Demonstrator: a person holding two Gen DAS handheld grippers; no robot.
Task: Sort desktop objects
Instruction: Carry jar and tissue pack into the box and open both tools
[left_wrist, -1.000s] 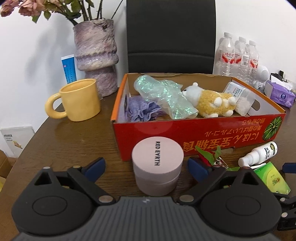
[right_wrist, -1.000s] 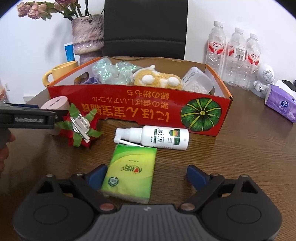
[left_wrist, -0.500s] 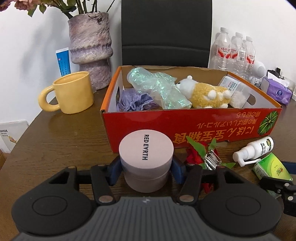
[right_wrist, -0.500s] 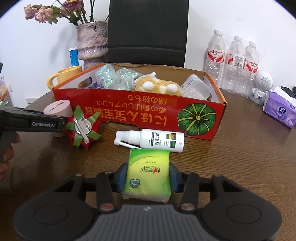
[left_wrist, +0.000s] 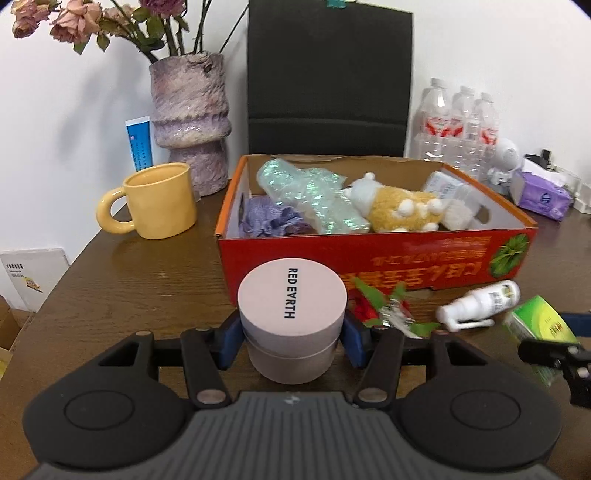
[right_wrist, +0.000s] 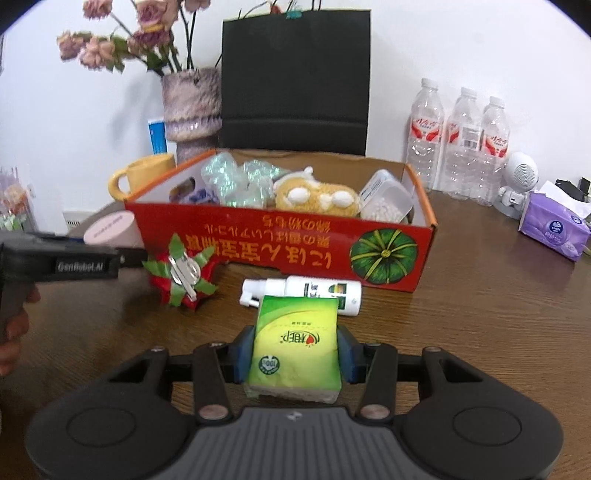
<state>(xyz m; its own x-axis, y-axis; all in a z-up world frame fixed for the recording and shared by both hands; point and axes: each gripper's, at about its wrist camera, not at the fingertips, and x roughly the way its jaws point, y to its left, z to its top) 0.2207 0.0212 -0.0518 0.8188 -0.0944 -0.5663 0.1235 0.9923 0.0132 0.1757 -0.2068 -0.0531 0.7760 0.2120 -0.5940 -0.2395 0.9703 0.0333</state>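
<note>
My left gripper (left_wrist: 291, 341) is shut on a pink RED EARTH jar (left_wrist: 291, 306) and holds it above the brown table, in front of the red cardboard box (left_wrist: 369, 254). My right gripper (right_wrist: 295, 354) is shut on a green tissue pack (right_wrist: 295, 343) and holds it above the table. A white spray bottle (right_wrist: 317, 290) and a red and green hair clip (right_wrist: 184, 275) lie on the table before the box (right_wrist: 280, 247). The box holds a plush toy (left_wrist: 399, 208), a shiny bag, a purple cloth and a clear container.
A yellow mug (left_wrist: 155, 201) and a purple vase (left_wrist: 190, 125) with flowers stand left of the box. Three water bottles (right_wrist: 458, 144), a small white figure and a purple tissue pack (right_wrist: 554, 229) stand at the right. A black chair back is behind the box.
Both grippers closed from open, the left on the jar, the right on the tissue pack. Both have since risen with their objects.
</note>
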